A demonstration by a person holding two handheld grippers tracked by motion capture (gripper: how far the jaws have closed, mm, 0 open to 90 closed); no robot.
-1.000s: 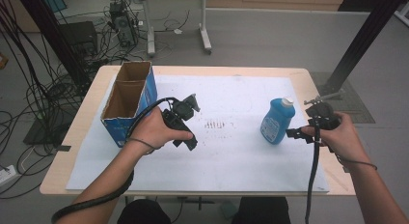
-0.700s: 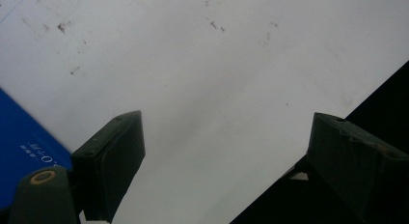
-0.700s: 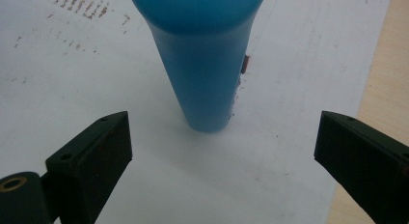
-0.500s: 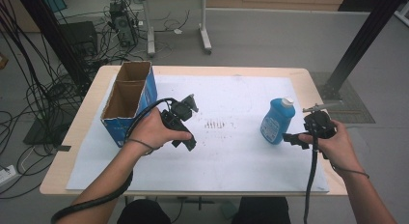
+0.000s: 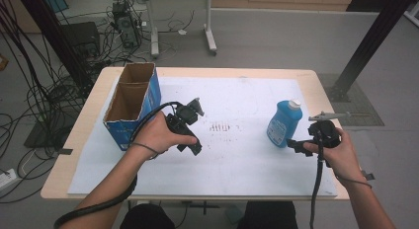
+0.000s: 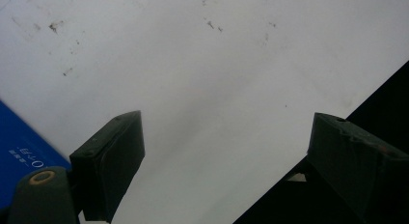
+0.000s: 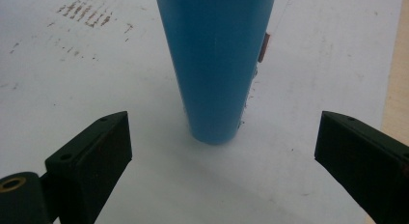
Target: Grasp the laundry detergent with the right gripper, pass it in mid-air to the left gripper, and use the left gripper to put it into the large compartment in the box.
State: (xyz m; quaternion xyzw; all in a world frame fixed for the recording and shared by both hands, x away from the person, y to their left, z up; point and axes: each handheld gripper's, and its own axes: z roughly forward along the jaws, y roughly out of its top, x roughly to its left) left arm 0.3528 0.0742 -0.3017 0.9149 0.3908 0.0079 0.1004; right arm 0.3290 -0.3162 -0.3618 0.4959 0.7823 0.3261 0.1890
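A blue bottle (image 5: pixel 284 123) with a white cap stands upright on the white sheet (image 5: pixel 237 160), at the right of the table. My right gripper (image 5: pixel 292 143) lies low just right of it, jaws wide open and aimed at its base. In the right gripper view the bottle (image 7: pixel 217 64) stands a little beyond my right gripper (image 7: pixel 225 134), centred between the jaws and untouched. My left gripper (image 5: pixel 196 147) is held over the middle-left of the sheet. In the left gripper view, my left gripper (image 6: pixel 229 137) is open with bare sheet between its jaws.
An open cardboard box (image 5: pixel 121 135) with blue sides stands at the table's left, close to my left hand. Brown smudges (image 5: pixel 220 126) mark the sheet's middle. The wooden table (image 5: pixel 306 76) ends just right of the bottle. Cables and desk legs lie on the floor behind.
My right gripper has come down and moved left toward the bottle's base, staying open. The left gripper and the bottle have not moved.
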